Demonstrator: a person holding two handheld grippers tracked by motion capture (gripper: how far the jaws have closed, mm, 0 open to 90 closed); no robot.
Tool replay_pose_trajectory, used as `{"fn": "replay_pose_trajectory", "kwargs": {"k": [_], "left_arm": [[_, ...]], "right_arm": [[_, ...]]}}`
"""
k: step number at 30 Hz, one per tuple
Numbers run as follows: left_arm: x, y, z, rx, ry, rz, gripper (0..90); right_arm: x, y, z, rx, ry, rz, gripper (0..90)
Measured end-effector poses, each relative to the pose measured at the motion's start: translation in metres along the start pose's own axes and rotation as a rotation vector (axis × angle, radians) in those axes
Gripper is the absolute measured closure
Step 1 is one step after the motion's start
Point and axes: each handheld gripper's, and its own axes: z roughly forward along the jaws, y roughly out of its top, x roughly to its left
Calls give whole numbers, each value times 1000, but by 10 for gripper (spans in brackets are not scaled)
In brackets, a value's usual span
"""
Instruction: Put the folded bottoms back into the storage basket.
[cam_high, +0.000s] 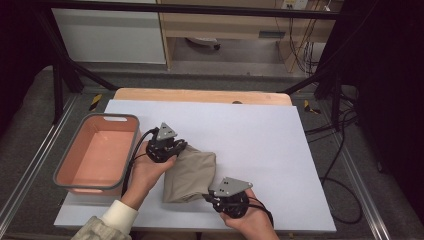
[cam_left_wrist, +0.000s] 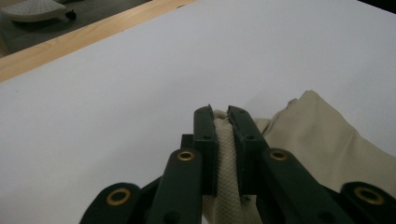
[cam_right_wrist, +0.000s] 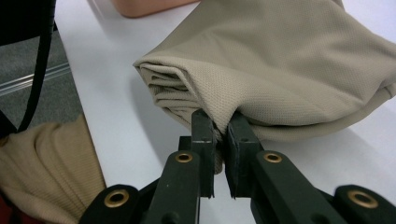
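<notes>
A folded beige cloth (cam_high: 190, 174) lies on the white table sheet (cam_high: 260, 145) between my two hands. My left gripper (cam_high: 181, 145) is shut on the cloth's far left corner; in the left gripper view the beige cloth (cam_left_wrist: 322, 140) is pinched between the jaws of the left gripper (cam_left_wrist: 223, 112). My right gripper (cam_high: 209, 196) is shut on the cloth's near edge. In the right gripper view the folded cloth (cam_right_wrist: 289, 70) shows several layers, and the right gripper (cam_right_wrist: 219, 119) clamps its lower fold.
A salmon-pink bin with a grey rim (cam_high: 95, 152) stands at the left edge of the sheet. A wooden table edge (cam_high: 200, 95) runs along the back. Black frame bars and cables (cam_high: 340, 145) flank the table on the right.
</notes>
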Motion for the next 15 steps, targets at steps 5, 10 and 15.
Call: {"fn": "replay_pose_trajectory", "kwargs": {"k": [5,10,15], "left_arm": [[6,12,-4,-8,-14,-15,828],[12,22,-10,-4,-9,-3,828],[21,28,-19,-10,0,-9,828]], "right_arm": [[-7,10,-1,-6,11,1,837],[-13,20,-1,-16,31,14,837],[-15,33,2,-17,47,12,837]]}}
